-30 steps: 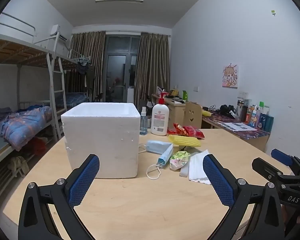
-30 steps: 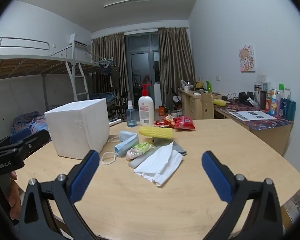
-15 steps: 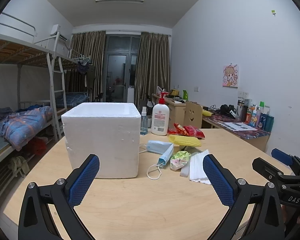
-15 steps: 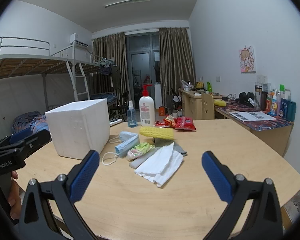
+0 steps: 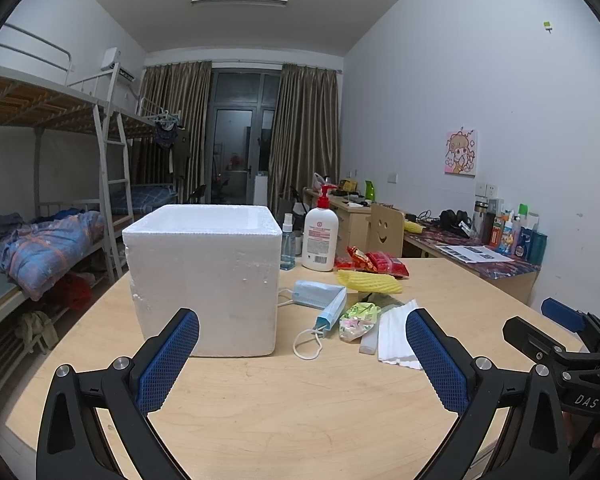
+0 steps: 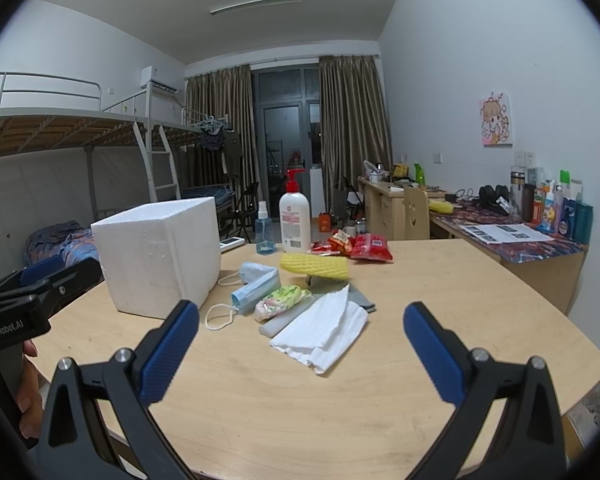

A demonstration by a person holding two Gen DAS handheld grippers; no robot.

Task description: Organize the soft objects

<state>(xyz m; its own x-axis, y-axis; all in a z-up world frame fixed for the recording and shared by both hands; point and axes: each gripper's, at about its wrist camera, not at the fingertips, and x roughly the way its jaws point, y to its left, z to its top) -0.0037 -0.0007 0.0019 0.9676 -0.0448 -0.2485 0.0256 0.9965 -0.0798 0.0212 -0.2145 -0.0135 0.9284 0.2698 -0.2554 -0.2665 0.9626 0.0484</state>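
- The soft things are lying in a loose cluster on the worktop (image 6: 440, 300), just to the right of the white foam box (image 6: 160, 256): a blue face mask (image 6: 256, 286), a small green-and-pink packet (image 6: 282, 298), a yellow foam net (image 6: 315, 266) and a folded white tissue (image 6: 324, 334).
- All of these are looking light and limp; the tissue and the mask will probably crumple or slide under a push, so pinching them through the middle of the folded body is seeming wiser than catching an ear loop or a loose corner.
- The yellow net is looking springy and is sitting raised at the back of the pile; what is propping it up cannot be made out.
- The foam box is standing open-topped, light but stiff, and is likely serving as the bin.
- The right claw (image 6: 300, 350) is hovering wide open above the near worktop, holding nothing, pointing level at the tissue.
- The left claw (image 5: 302, 354) is likewise gaping and empty, facing the box front.
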